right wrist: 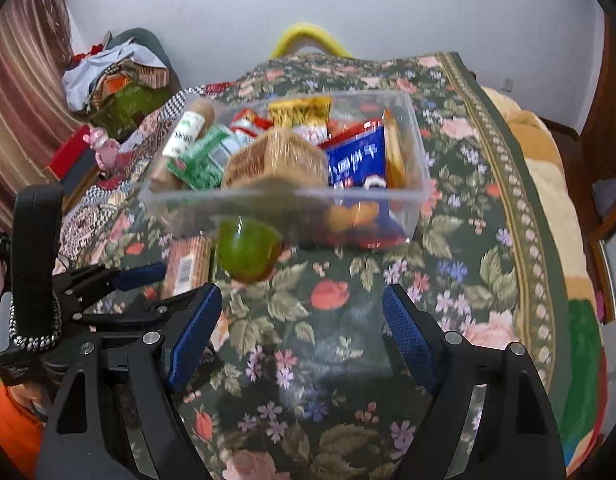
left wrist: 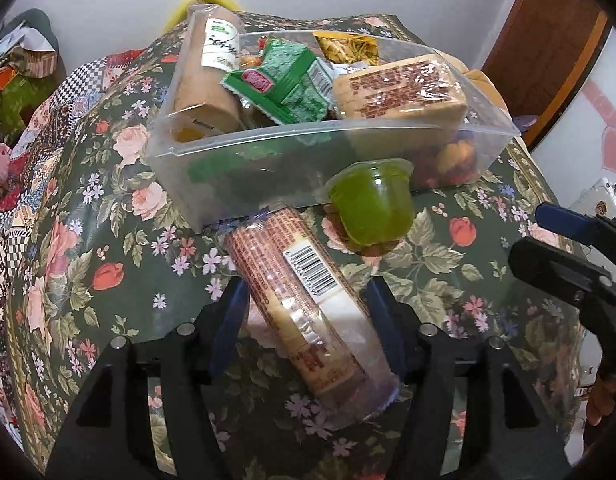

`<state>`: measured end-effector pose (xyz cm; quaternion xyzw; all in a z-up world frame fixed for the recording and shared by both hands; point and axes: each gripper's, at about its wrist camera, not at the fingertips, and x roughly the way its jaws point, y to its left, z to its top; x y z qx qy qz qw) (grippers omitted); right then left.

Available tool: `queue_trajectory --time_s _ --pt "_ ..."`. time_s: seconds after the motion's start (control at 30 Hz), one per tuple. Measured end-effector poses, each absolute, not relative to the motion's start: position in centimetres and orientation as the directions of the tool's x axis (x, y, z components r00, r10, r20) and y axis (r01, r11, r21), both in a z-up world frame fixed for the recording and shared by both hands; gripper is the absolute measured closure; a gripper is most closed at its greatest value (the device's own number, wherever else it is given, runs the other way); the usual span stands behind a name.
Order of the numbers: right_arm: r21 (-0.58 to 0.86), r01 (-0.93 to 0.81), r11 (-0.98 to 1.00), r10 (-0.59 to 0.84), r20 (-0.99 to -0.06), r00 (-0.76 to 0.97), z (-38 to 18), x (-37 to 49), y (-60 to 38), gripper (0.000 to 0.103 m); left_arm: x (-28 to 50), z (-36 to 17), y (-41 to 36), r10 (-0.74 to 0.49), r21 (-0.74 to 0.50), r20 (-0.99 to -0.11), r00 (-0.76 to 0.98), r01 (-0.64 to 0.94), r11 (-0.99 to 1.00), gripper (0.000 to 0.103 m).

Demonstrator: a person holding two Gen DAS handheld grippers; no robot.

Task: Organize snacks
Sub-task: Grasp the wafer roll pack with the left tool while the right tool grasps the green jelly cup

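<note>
A clear plastic bin [left wrist: 235, 152] holds several snack packs: biscuit rolls, a green wafer pack [left wrist: 283, 80] and a wrapped cracker block [left wrist: 400, 88]. In front of it lie a long biscuit roll [left wrist: 299, 296] and a green jelly cup [left wrist: 372, 204] on the floral tablecloth. My left gripper [left wrist: 303, 308] stands astride the roll, its blue pads close on both sides. My right gripper [right wrist: 303, 320] is open and empty over the cloth, just short of the jelly cup [right wrist: 247, 248]. The bin [right wrist: 420, 176] also shows in the right wrist view, with the roll [right wrist: 187, 260] at its left.
The floral tablecloth [left wrist: 107, 240] covers the table, whose right edge [right wrist: 548, 240] drops off to bedding. A pile of clothes and bags [right wrist: 115, 80] lies far left. A yellow handle [right wrist: 308, 36] rises behind the table. The right gripper [left wrist: 564, 248] shows at the left wrist view's right edge.
</note>
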<state>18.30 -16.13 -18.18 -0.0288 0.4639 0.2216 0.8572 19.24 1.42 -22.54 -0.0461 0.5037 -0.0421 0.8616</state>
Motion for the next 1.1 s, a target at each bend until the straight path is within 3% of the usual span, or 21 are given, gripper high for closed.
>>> queue_trajectory --time_s 0.1,0.23,0.63,0.77,0.83,0.93,1.1 --pt "0.158 -0.406 0.9 0.35 -0.817 0.458 -18.8 18.6 -15.6 0.023 18.9 -23.2 2.4 -0.092 -0.103 -0.865 0.493 0.005 0.995 0.042" --pt "0.173 -0.42 0.891 0.366 -0.821 0.438 -19.2 19.3 -14.3 0.023 18.4 -24.0 4.7 -0.137 -0.164 -0.866 0.482 -0.015 0.986 0.058" --pt "0.203 -0.423 0.883 0.374 -0.849 0.374 -22.0 22.6 -10.1 0.024 18.6 -24.3 5.2 -0.147 -0.164 -0.832 0.535 0.017 0.986 0.058" --pt "0.218 -0.41 0.886 0.376 -0.854 0.359 -22.6 23.4 -9.7 0.037 18.7 -24.3 5.5 -0.161 -0.178 -0.833 0.53 0.019 0.984 0.058" --pt "0.215 -0.409 0.887 0.374 -0.853 0.364 -22.5 23.3 -9.7 0.039 18.8 -24.1 5.5 -0.162 -0.18 -0.835 0.525 0.017 0.983 0.058" --pt "0.219 -0.439 0.871 0.391 -0.85 0.353 -22.4 22.8 -9.7 0.057 18.6 -23.8 5.5 -0.159 -0.177 -0.838 0.522 0.017 0.984 0.058" --pt "0.164 -0.454 0.876 0.362 -0.845 0.393 -21.7 21.3 -10.3 0.057 17.5 -22.1 5.2 -0.151 -0.166 -0.825 0.544 0.021 0.986 0.058"
